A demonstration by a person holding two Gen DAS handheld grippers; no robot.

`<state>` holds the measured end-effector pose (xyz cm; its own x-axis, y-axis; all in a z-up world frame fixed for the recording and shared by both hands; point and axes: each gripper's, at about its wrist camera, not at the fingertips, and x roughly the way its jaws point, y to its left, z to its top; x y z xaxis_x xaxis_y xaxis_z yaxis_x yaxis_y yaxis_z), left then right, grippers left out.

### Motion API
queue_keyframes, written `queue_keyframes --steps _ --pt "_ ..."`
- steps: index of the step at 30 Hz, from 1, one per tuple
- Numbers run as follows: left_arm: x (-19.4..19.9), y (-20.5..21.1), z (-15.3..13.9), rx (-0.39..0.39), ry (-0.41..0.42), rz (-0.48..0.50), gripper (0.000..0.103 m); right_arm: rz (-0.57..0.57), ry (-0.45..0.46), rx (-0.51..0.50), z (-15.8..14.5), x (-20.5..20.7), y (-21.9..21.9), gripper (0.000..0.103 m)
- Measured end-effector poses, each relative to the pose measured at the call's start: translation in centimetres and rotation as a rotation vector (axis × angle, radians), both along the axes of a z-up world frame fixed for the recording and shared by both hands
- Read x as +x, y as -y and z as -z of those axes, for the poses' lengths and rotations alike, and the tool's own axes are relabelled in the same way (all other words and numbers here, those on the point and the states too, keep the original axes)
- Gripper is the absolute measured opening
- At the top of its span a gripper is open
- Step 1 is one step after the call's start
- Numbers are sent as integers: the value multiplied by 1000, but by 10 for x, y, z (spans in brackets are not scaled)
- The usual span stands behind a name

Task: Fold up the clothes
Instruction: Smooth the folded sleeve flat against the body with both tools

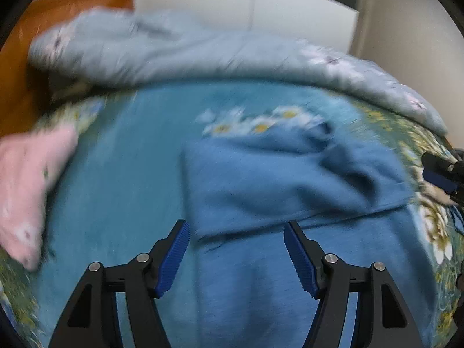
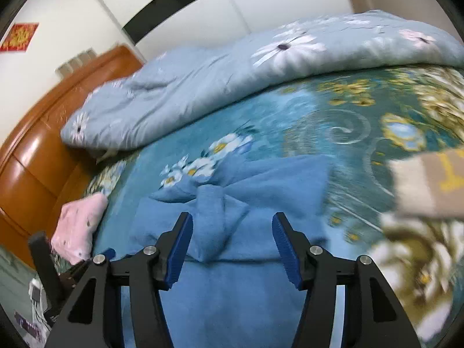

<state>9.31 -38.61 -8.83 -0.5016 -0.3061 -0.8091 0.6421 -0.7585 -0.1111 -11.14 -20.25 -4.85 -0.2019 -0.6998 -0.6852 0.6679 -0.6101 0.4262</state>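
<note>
Blue garment [image 1: 290, 179]: on the bed, middle of the floral bedsheet [image 1: 116, 174], partly folded; upper part bunched and creased, lower part flat, running under both grippers. Also seen from the right wrist [image 2: 232, 203], a rolled fold standing up at its centre between two flaps.
Left gripper [image 1: 236, 229]: above the garment's near edge, fingers spread wide, nothing between them; blue pads [image 1: 174, 258] face inward.
Right gripper [image 2: 232, 221]: above the garment's lower half, fingers wide apart, holding nothing; the rolled fold lies just ahead in the gap. Its tip shows at the right edge of the left wrist view [image 1: 443, 174].
Left gripper in right view [image 2: 58, 264]: at the lower left edge, only partly visible.
Pink garment [image 1: 29, 191]: on the sheet left of the blue one, apart from it, crumpled; also [image 2: 78, 226].
Quilt [image 2: 232, 66]: light blue with white daisies, heaped along the far side of the bed.
Headboard [image 2: 43, 145]: orange-brown wood, left of the bed.
Beige item [image 2: 429, 185]: on the sheet at right, yellow marking, blurred, cannot tell what it is.
Containers: cannot tell of any; clothes lie loose on the sheet.
</note>
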Motion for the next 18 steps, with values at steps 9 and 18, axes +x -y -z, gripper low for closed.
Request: queue_keyframes --steps 9,18 --pt "-18 2 31 59 35 18 71 82 137 126 46 -18 35 57" --pt "-23 11 34 45 7 -22 71 50 64 99 19 -16 32 2"
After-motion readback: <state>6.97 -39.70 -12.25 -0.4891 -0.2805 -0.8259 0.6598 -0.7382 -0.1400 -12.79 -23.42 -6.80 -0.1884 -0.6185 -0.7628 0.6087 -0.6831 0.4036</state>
